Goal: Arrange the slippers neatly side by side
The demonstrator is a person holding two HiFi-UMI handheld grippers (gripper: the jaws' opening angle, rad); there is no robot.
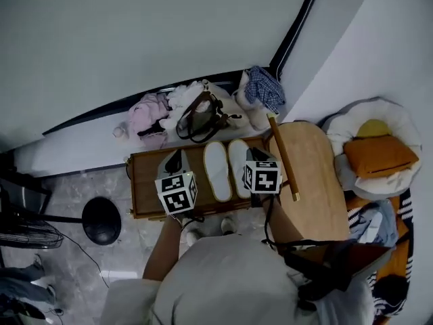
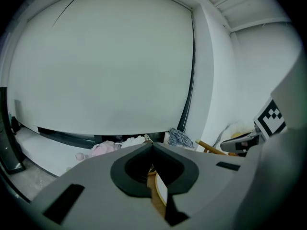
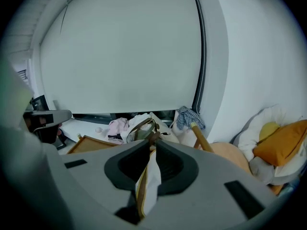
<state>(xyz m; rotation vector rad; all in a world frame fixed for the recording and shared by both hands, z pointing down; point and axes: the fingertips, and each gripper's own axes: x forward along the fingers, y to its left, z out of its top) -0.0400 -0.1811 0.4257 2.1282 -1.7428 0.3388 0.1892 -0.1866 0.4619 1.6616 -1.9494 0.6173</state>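
A low wooden table [image 1: 144,189] stood on a grey marbled floor [image 1: 74,195], its far side against a white ledge [image 1: 81,147] under a broad pale blind [image 1: 135,32]. Two white slippers lay side by side on the table, toes toward the ledge: the left slipper [image 1: 216,171] flat, and the right slipper [image 1: 237,171] just beside it.

The left gripper [image 1: 177,160] hung over the table well left of the pair. Its jaws were pressed together at the tips with nothing between them, and an edge of a slipper [image 2: 160,188] showed below through the opening behind them. The right gripper [image 1: 257,156] sat at the outer edge of the right slipper. In the right gripper view its jaws pinched that slipper's white fabric and tan rim [image 3: 149,176], which stood upright between them.

On the ledge lay a heap of pink clothes [image 1: 145,117], a brown-handled bag [image 1: 199,117] and a blue checked cloth [image 1: 265,90]. A rounded wooden board [image 1: 314,181] adjoined the table on the right, with a wooden stick [image 1: 283,158] across it. Beyond it an orange cushion [image 1: 379,156] lay on a white padded bed [image 1: 352,120]. A black round base [image 1: 101,220] stood on the floor to the left
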